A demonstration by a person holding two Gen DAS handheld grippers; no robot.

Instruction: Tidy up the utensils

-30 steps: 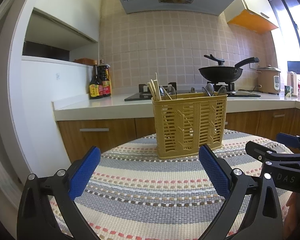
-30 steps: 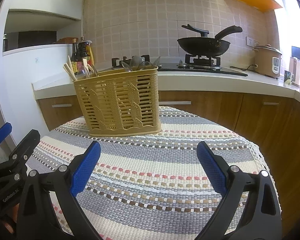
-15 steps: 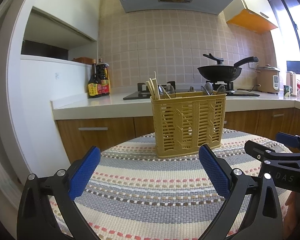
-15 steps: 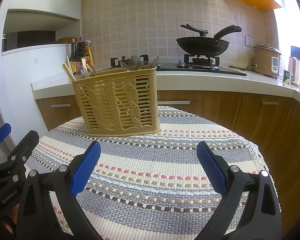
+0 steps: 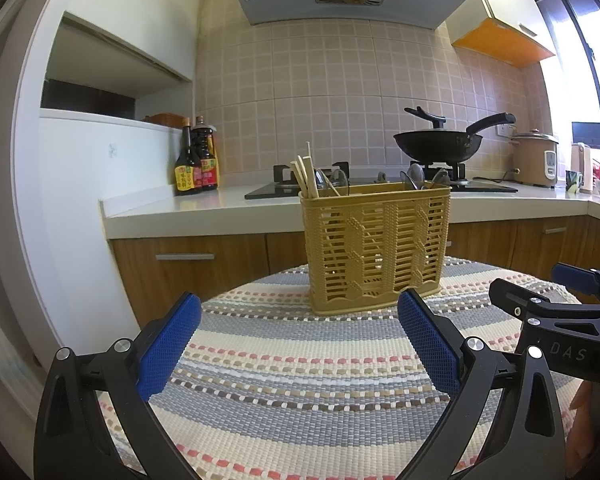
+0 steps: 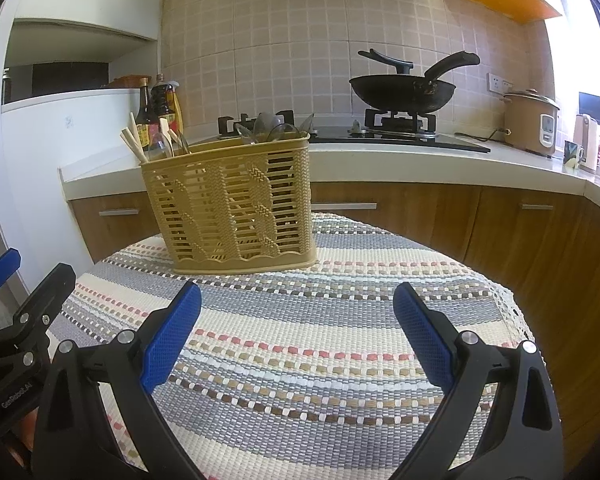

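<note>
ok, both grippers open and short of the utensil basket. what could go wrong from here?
1. The yellow basket is tall and stands free on the woven tablecloth; a sideways pull on a utensil may tip or drag it.
2. Chopsticks and spoons sit crowded and leaning, so one grasp may snag a neighbour.
3. The left gripper and right gripper sit close together and could collide on approach.

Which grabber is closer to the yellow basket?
Left, though only slightly. The left gripper is open right in front of the basket. The right gripper is open too, a bit further back, with the basket off to its left.
</note>
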